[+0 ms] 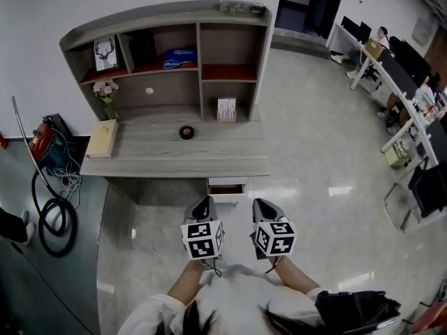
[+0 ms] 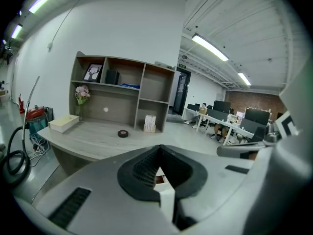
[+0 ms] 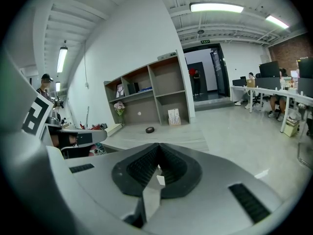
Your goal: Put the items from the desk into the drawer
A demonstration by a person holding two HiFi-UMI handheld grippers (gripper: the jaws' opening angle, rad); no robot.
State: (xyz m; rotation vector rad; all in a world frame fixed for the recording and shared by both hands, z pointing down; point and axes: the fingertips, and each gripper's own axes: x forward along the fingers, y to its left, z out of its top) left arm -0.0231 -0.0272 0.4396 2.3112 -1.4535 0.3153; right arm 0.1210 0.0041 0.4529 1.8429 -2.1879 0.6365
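1. Office with a glossy floor (image 1: 314, 187) and a white wall; a grey desk (image 1: 174, 155) with a shelf unit on top stands against the wall.
2. Far left, on the floor beside the desk: red vacuum cleaner (image 1: 45, 139) with a black hose.
3. Left end of the desk top: beige box (image 1: 102, 139), with pink flowers (image 1: 105, 89) just behind it.
4. Middle of the desk: black tape roll (image 1: 186, 132) lying flat, well apart from the box.
5. To its right, under the shelf: white packet (image 1: 225, 109) standing upright.
6. Drawer (image 1: 226, 187) under the desk's front edge, right side, pulled partway out; contents can't be made out.
7. Left gripper (image 1: 204, 202) hangs over the floor in front of the desk, near the drawer but not touching it; jaws pressed together, nothing between them.
8. Right gripper (image 1: 263, 204) is just beside it, also over the floor; jaws closed tight, empty.
9. Far right: a row of work desks with monitors (image 1: 412, 96) and people seated at them.
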